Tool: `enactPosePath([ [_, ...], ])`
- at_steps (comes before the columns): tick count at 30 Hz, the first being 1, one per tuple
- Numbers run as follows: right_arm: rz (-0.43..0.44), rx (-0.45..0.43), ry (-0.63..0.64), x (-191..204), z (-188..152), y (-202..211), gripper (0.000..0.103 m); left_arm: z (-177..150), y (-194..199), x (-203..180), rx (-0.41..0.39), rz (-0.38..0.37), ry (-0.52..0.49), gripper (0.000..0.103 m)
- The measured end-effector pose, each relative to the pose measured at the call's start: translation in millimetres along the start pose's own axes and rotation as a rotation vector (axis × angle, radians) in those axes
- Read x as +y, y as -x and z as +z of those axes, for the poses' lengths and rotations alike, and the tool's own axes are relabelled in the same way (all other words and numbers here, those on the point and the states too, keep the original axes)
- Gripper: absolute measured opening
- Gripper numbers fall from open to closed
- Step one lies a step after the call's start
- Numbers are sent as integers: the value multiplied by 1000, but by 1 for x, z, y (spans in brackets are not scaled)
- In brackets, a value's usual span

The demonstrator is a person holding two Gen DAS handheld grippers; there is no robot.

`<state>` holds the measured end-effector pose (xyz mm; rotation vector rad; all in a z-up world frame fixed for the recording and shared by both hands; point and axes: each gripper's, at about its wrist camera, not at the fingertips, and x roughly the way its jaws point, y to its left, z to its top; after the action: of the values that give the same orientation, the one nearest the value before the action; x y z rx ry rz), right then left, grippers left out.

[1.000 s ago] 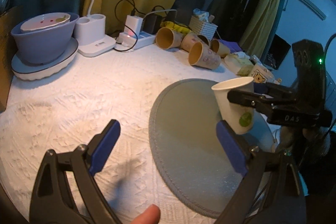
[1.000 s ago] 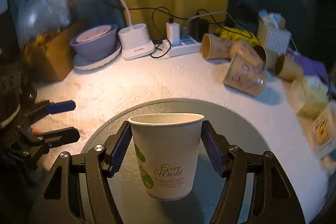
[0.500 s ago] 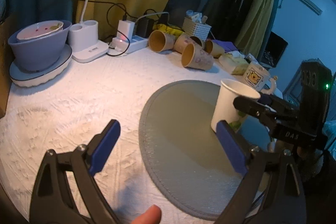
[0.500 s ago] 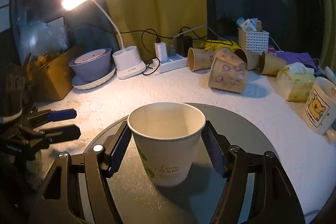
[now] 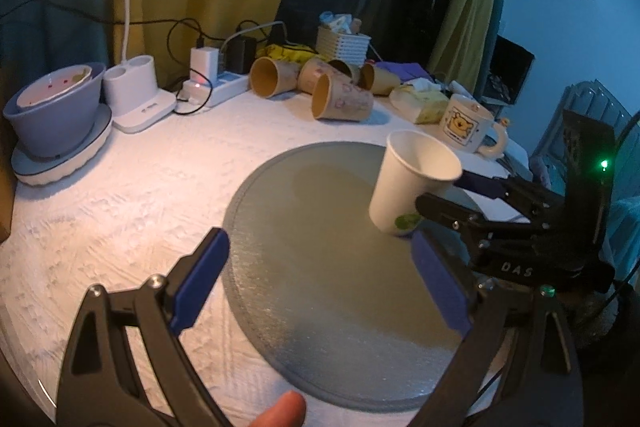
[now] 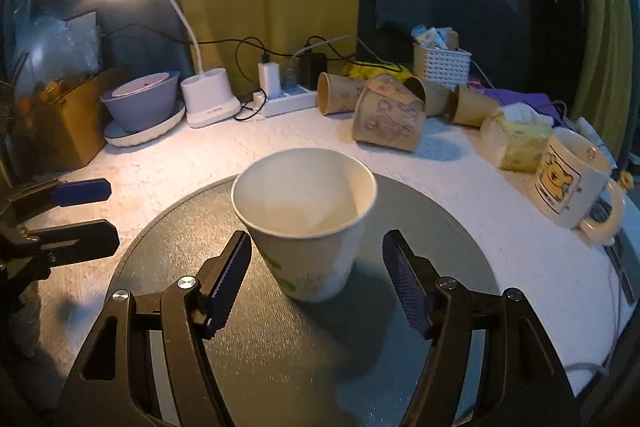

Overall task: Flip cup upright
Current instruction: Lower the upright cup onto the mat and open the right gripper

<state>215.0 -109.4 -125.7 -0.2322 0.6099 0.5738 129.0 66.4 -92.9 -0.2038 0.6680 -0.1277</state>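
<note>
White paper cup [image 6: 306,221], green print, mouth up, standing on round grey mat [image 6: 280,359].

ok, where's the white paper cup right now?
The white paper cup stands mouth-up on the round grey mat, between the open fingers of the right hand-held gripper. In the left wrist view it sits at the mat's right side.

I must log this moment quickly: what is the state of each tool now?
Left tool: open, holding nothing.
Right tool: open, pads apart from the upright white paper cup on the round grey mat.
</note>
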Motion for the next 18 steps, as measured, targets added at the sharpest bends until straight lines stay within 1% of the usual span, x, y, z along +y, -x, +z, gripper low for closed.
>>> enactPosePath([
  [4, -18, 31, -13, -2, -6, 7, 71, -4, 3, -8, 2, 4, -15, 94],
  [6, -15, 42, -24, -1, -9, 11, 71, -5, 4, -12, 2, 18, -20, 94],
  [7, -15, 45, -30, -1, -10, 15, 71, -6, 6, -14, -2, 32, -21, 94],
  [10, -40, 55, -45, -1, -14, 27, 71, -7, 11, -20, -24, 108, -28, 94],
  [11, -45, 63, -53, -1, -15, 29, 71, -8, 15, -23, -41, 117, -33, 94],
  [14, -66, 81, -92, -4, -19, 40, 71, -10, 23, -28, -55, 104, -33, 94],
  [18, -101, 81, -118, -6, -24, 58, 71, -14, 34, -38, -68, 93, -37, 94],
])
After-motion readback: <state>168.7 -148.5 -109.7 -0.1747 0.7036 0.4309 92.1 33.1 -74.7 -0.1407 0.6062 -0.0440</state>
